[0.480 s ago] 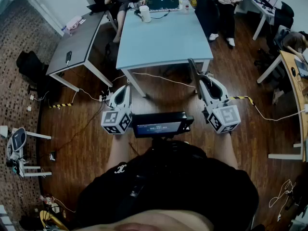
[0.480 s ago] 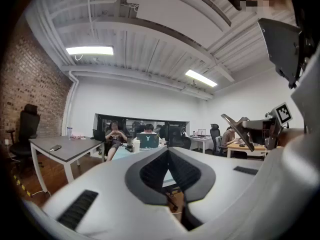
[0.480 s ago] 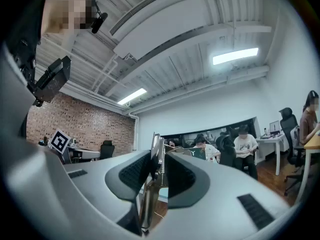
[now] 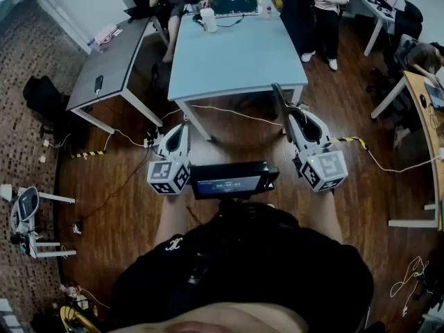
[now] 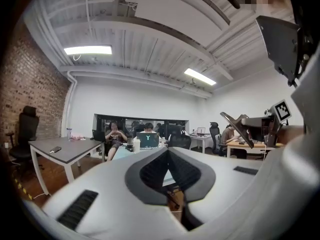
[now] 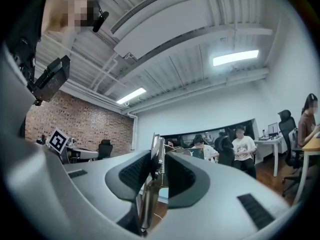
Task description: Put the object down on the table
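Our right tool grips a thin dark metal strip jutting past its tips; the pale blue surface lies far, slightly left; our left tool is closed, empty.

Glowing "Y" logo on laptop lid, far end of blue table. Small white emblem on black shirt, looks like crossed letters, not legible. Square b/w code patterns, no letters or nos., on left cube & right cube. Text lines on centre screen too blurred to read.
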`<action>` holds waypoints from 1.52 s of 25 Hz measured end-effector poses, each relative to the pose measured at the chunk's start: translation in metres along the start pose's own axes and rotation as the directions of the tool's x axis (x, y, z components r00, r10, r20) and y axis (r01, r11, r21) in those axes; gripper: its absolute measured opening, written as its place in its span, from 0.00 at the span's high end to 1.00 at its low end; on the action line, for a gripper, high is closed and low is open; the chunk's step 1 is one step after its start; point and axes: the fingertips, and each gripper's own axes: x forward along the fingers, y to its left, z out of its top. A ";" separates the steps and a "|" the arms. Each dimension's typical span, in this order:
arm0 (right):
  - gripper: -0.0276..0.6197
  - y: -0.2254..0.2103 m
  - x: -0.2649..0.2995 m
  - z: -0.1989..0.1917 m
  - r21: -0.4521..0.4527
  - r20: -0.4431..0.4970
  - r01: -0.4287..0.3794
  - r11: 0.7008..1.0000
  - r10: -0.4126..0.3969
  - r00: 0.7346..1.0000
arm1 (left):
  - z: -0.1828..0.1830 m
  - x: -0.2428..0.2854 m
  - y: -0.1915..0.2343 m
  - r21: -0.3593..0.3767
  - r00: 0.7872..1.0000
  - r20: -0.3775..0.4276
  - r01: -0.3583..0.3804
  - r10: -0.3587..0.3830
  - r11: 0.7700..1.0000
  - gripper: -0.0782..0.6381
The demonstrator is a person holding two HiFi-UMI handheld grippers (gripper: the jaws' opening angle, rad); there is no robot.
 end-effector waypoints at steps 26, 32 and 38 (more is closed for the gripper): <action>0.80 0.061 0.048 -0.021 -0.026 -0.003 0.080 0.996 -0.080 0.997 | -0.011 0.000 0.091 0.004 0.999 0.024 0.046 -0.046 0.999 0.90; 0.80 0.050 0.068 -0.025 -0.029 0.004 0.085 0.996 -0.085 0.996 | -0.009 0.027 0.098 0.013 0.998 0.029 0.061 -0.061 0.998 0.90; 0.81 0.005 0.108 -0.034 -0.042 0.007 0.086 0.995 -0.086 0.996 | -0.013 0.077 0.101 0.023 0.999 0.020 0.039 -0.040 0.999 0.90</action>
